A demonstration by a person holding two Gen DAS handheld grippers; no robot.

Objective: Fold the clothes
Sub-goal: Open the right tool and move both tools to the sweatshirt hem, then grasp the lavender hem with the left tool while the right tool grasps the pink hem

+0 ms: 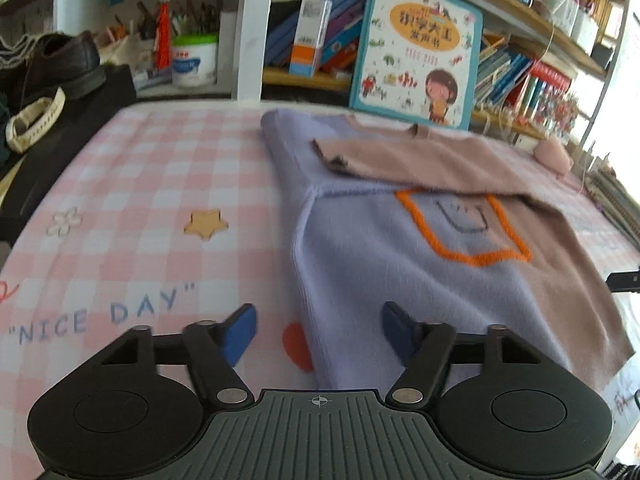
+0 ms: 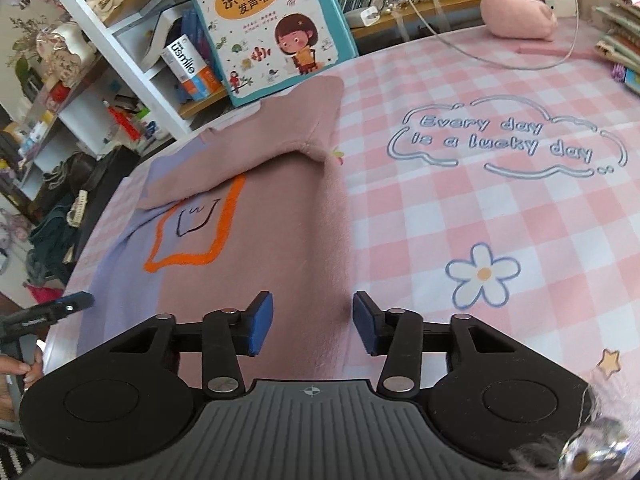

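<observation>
From the left wrist camera, the left gripper [image 1: 318,334] hovers with its jaws spread apart and holding nothing, just over the near left edge of the sweater [image 1: 400,280]. The sweater, half lilac and half dusty pink with an orange outline stitched on the front, lies flat on the pink checked worktop [image 1: 140,200], both sleeves folded across its chest. A picture book [image 1: 416,52] leans against the shelf behind it. From the right wrist camera, the right gripper [image 2: 313,322] also has its jaws wide apart and empty, poised above the sweater's [image 2: 260,240] pink right edge. A pink plush toy [image 2: 516,10] sits at the worktop's [image 2: 480,220] far side.
</observation>
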